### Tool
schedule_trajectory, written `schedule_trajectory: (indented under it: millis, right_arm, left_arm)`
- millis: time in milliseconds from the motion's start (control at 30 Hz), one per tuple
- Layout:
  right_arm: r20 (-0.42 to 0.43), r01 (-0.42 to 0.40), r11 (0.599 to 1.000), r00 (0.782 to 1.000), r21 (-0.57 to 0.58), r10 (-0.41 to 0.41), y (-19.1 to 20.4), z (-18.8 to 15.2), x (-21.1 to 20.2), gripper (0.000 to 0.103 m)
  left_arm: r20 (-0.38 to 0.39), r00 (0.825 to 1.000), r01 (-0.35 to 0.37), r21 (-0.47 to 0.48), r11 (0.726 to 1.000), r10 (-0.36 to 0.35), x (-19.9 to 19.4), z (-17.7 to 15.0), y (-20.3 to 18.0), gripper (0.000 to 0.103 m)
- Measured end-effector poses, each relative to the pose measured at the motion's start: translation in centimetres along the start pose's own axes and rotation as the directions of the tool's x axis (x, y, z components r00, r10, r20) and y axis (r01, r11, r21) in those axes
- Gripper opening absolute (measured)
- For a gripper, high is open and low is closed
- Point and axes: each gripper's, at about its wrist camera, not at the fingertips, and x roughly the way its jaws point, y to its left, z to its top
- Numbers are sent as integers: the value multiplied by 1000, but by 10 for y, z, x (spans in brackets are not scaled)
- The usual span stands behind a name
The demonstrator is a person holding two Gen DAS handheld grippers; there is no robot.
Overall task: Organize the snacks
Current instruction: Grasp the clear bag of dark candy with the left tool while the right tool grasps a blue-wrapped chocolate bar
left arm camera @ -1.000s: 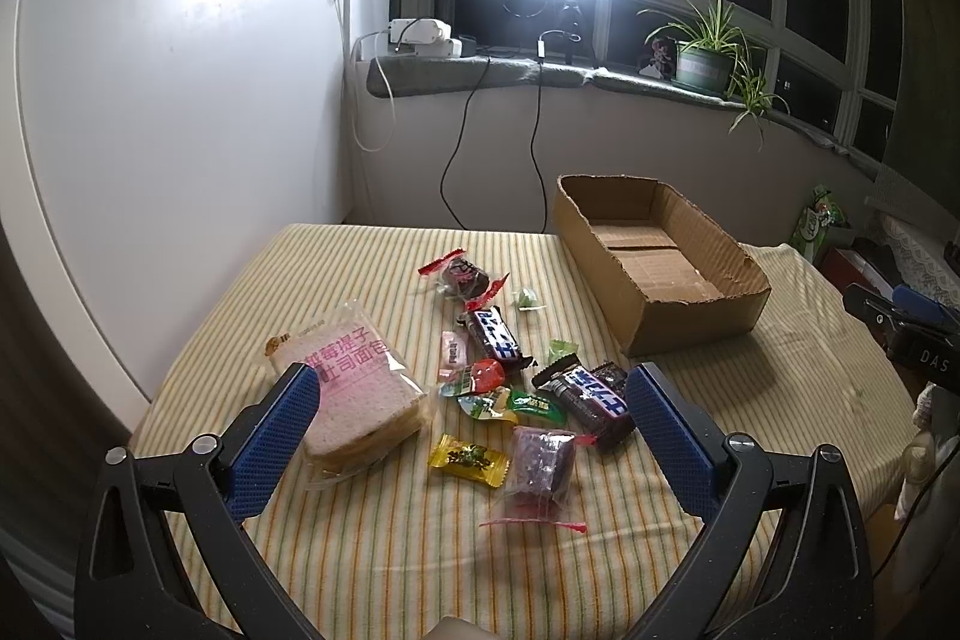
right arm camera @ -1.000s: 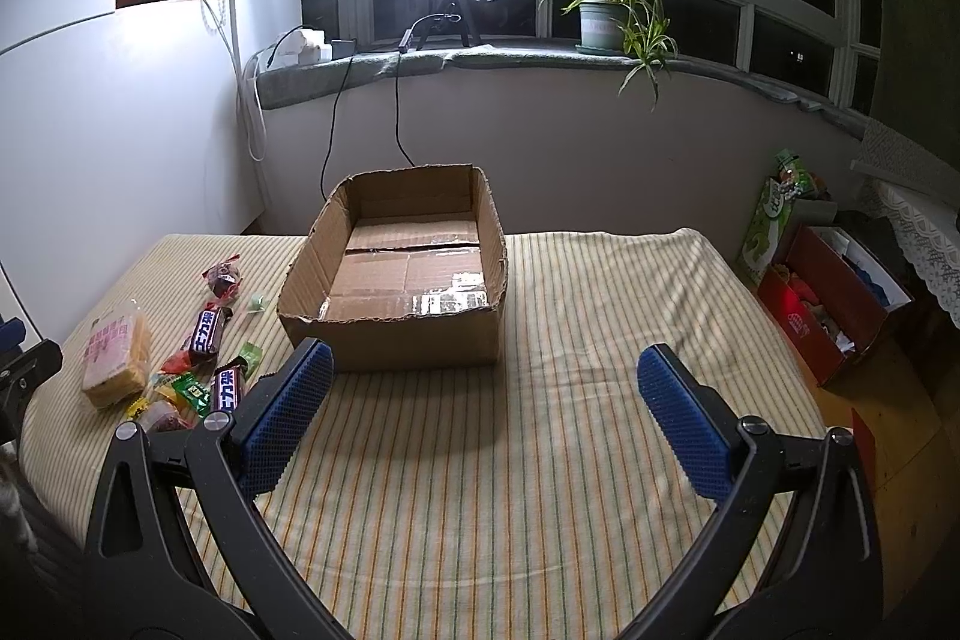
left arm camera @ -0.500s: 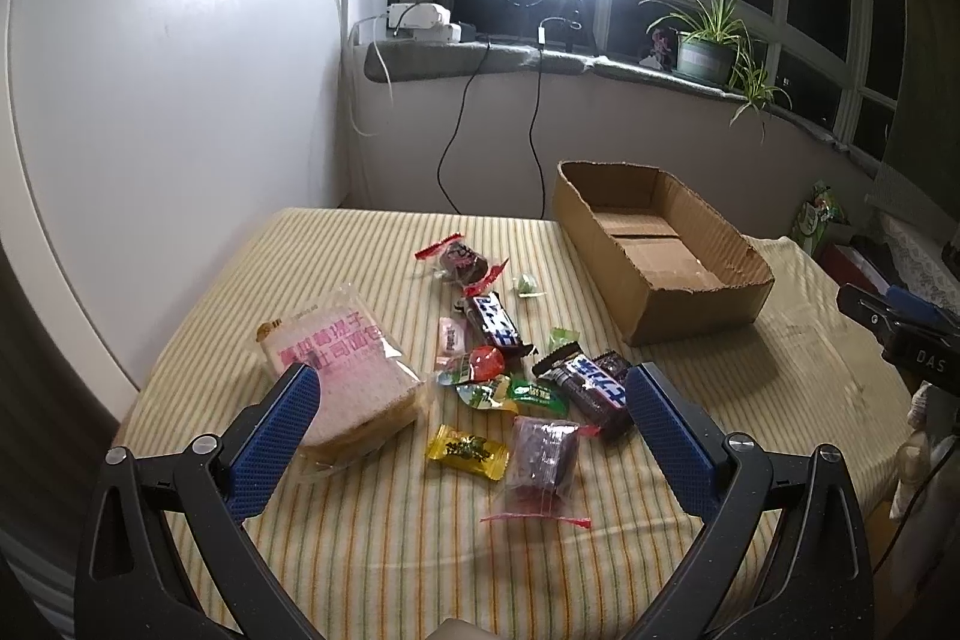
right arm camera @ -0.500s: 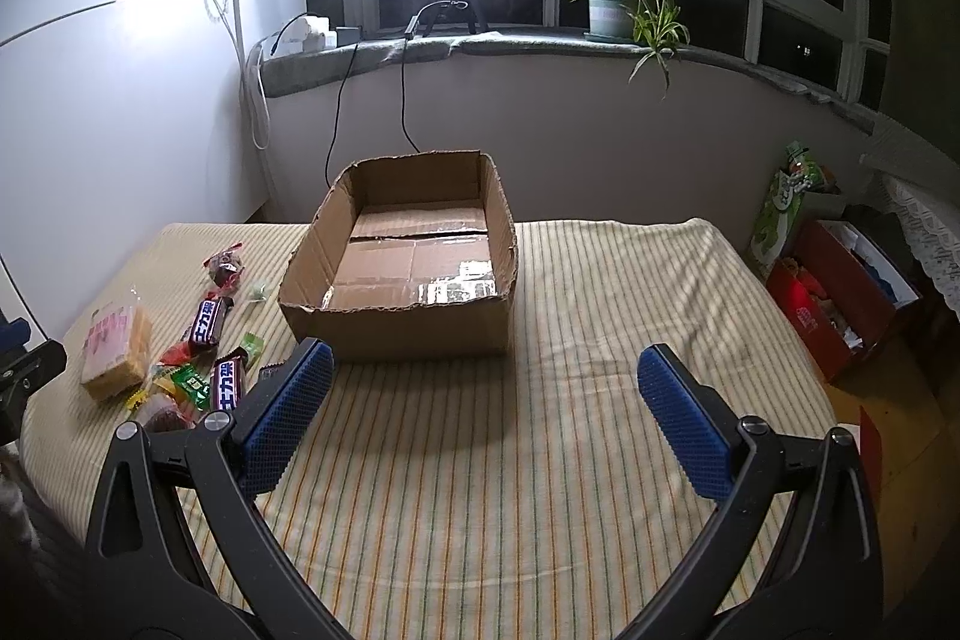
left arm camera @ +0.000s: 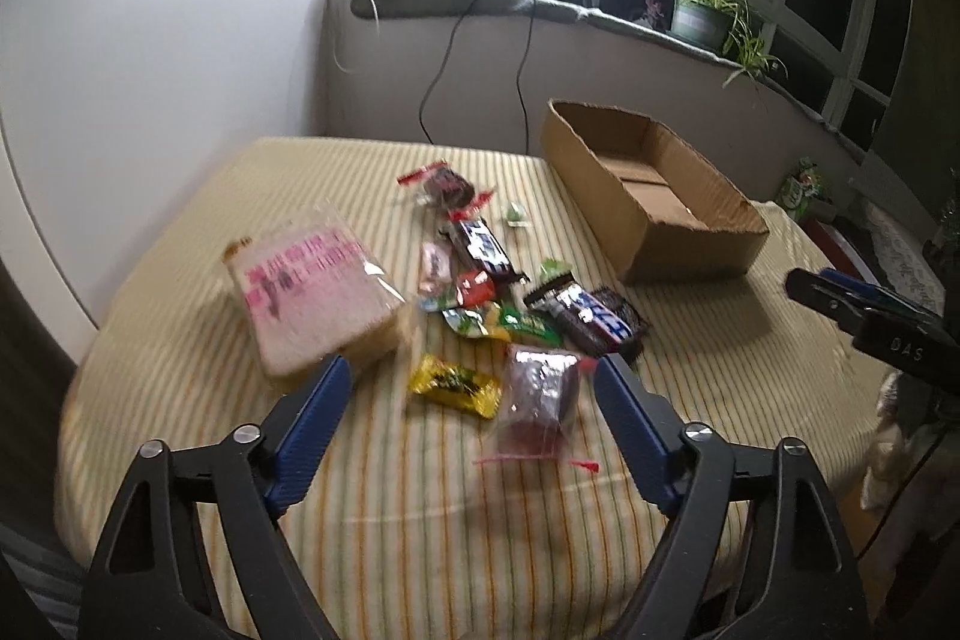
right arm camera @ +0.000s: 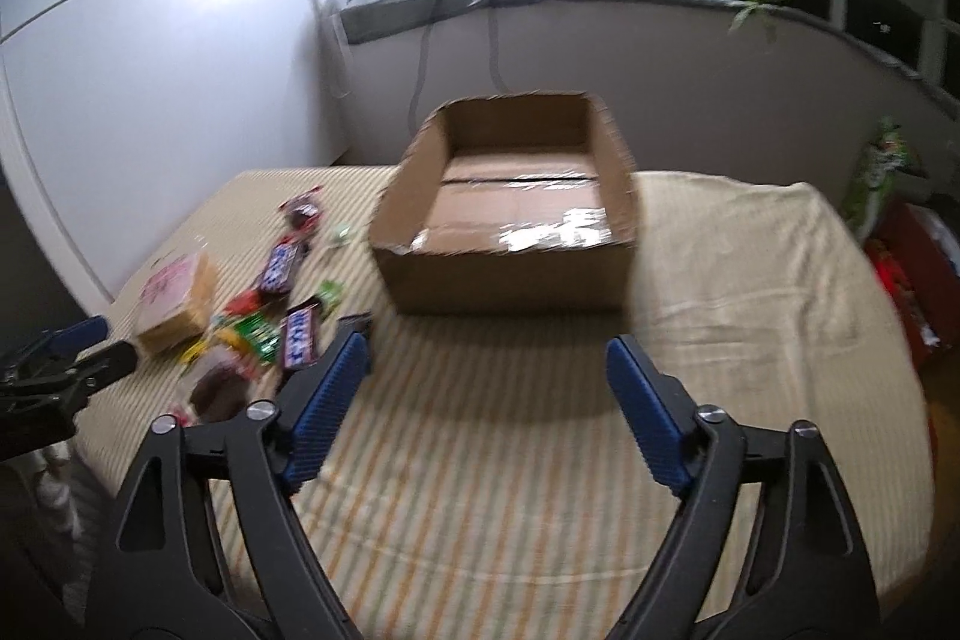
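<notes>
Left gripper (left arm camera: 468, 388) hangs over the snack pile on the yellow striped tablecloth (left arm camera: 420, 520), jaws closing, nothing pinched yet: the yellow foil candy packet (left arm camera: 454, 386) and the clear-wrapped dark cake (left arm camera: 538, 388) both lie between its blue pads, untouched. Right gripper (right arm camera: 486, 370) is also closing on nothing, over bare cloth just in front of the open brown cardboard box (right arm camera: 510, 214), which looks empty. No snack boxed yet. The pink-printed bagged sandwich bread (left arm camera: 312, 298) sits left of the pile, the dark blue chocolate bars (left arm camera: 591, 319) to the right, box well beyond them.

Doing it well: pick one item, probably the yellow packet, centre both pads on it, come down to the cloth before pinching, keep the cake wrapper out of the grip.

Versus a second ago: both pairs of jaws are narrower, both views tilt lower and sit closer to the table, pile looms larger, heavy blur now
</notes>
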Motion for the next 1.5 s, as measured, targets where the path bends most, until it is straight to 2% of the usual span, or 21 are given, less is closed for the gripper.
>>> schedule_trajectory:
  millis: [67, 200, 367, 600, 767, 933, 1100, 1300, 1500]
  right_arm:
    - [-16, -30, 999, 999, -21, 30, 8, 1, 7, 78]
    - [-57, -103, 994, 993, -42, 101, 22, 2, 22, 70]
    - [-114, -180, 980, 979, -87, 169, 42, 6, 43, 61]
    - [-196, -267, 956, 951, -121, 240, 65, 10, 73, 53]
    - [-233, -292, 946, 939, -144, 254, 76, 12, 93, 52]
    - [-278, -309, 939, 924, -148, 261, 82, 13, 111, 45]
    - [-301, -315, 934, 918, -166, 257, 87, 10, 120, 45]
    - [-327, -319, 930, 912, -183, 249, 93, 6, 128, 34]
    - [-322, -327, 928, 910, -177, 260, 91, 5, 126, 31]
  left_arm:
    - [-18, 1000, 23, -3, 1000, -23, 4, -2, -1, 73]
    - [-43, 997, 66, -14, 998, -66, 12, -6, -3, 70]
    - [-80, 991, 104, -31, 994, -106, 24, -8, -4, 60]
    - [-107, 986, 129, -33, 991, -131, 34, -11, -6, 54]
    - [-128, 981, 141, -38, 989, -145, 42, -13, -6, 47]
    - [-141, 978, 150, -40, 988, -154, 47, -14, -7, 42]
    - [-146, 976, 157, -40, 987, -161, 51, -14, -7, 38]
    - [-146, 975, 161, -35, 986, -165, 52, -14, -9, 35]
    - [-137, 977, 161, -35, 986, -164, 51, -15, -10, 32]
